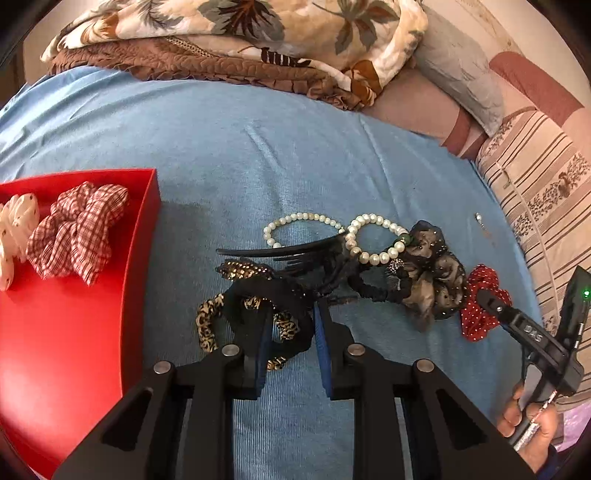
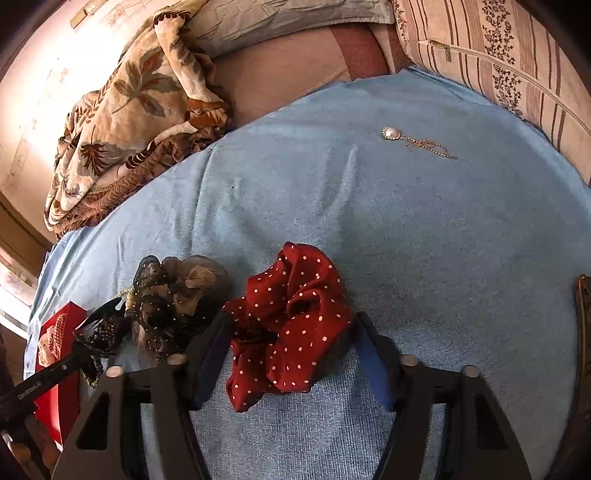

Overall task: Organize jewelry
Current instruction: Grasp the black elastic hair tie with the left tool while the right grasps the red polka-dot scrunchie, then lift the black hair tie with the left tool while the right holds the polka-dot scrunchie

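On the blue cloth (image 1: 258, 155) lies a heap of hair ties and jewelry. My left gripper (image 1: 288, 310) is shut on a black scrunchie (image 1: 291, 291) that is tangled with a leopard-print one (image 1: 207, 325). Beyond them lie a black comb clip (image 1: 280, 253), two pearl bracelets (image 1: 303, 219) (image 1: 373, 256) and a sheer dark scrunchie (image 1: 432, 273). My right gripper (image 2: 291, 321) is shut on the red white-dotted scrunchie (image 2: 295, 302). A red tray (image 1: 147, 221) at the left holds a plaid scrunchie (image 1: 79, 232) and a white one (image 1: 14, 229).
A pearl pendant on a gold chain (image 2: 391, 133) lies apart on the far cloth. A floral quilt (image 1: 258, 29) is bunched along the back, with a grey pillow (image 1: 458, 74) and a striped cushion (image 1: 546, 192) at the right. A hand (image 1: 532, 424) holds the right gripper.
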Available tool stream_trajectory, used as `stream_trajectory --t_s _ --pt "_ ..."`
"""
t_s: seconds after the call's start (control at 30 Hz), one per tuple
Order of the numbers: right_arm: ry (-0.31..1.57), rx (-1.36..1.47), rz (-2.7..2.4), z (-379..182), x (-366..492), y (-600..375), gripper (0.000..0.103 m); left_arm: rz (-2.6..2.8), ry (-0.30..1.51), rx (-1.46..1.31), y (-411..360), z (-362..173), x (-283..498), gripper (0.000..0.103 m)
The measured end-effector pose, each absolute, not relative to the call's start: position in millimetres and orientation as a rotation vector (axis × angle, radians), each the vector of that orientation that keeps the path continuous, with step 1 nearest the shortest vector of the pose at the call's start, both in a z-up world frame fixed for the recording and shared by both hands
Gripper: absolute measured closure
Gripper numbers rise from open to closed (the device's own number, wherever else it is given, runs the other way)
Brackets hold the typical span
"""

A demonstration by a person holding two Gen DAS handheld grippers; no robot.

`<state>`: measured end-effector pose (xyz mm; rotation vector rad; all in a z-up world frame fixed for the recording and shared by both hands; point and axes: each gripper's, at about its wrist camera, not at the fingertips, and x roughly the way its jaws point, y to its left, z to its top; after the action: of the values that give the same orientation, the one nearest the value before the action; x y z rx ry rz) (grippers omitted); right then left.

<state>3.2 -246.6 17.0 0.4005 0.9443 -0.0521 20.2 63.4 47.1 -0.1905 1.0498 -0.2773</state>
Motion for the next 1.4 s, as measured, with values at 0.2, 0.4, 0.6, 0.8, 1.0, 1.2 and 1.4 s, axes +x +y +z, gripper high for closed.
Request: stream_trajectory --t_s 0.2,0.4,0.6,0.8,1.0,1.2,1.4 --pt "0.906 0.378 -0.058 27.2 -6.3 -242.8 0.092 -0.327 1.013 -0.188 65.6 63.3 -5.2 0.082" --pt "0.856 0.362 -0.07 42.0 -23.3 -238.0 0.092 -0.442 0.993 -0.231 69.3 82.6 -35.1 0.082" --pt "0.836 0.348 -0.065 49.3 -37.3 -229.8 0.092 -0.486 0.978 -0.235 65.3 93.3 -48.2 0.081" --pt "0.85 0.397 -0.043 46.8 -52.2 -226.1 0.092 -0.494 0.934 -0.244 71.0 107.7 -56.8 0.076" --pt "0.859 0.425 -0.022 45.8 -65.2 -221.5 0.09 -0.408 0.961 -0.178 78.9 93.4 -62.1 0.069" --pt "0.876 0.442 0.007 42.8 -75.0 -215.4 0.09 -0.407 0.961 -0.048 82.5 74.9 -79.2 0.054" --pt "0.881 0.397 0.026 42.0 -77.8 -202.7 0.09 -0.426 0.975 0.083 77.1 54.1 -83.2 0.053"
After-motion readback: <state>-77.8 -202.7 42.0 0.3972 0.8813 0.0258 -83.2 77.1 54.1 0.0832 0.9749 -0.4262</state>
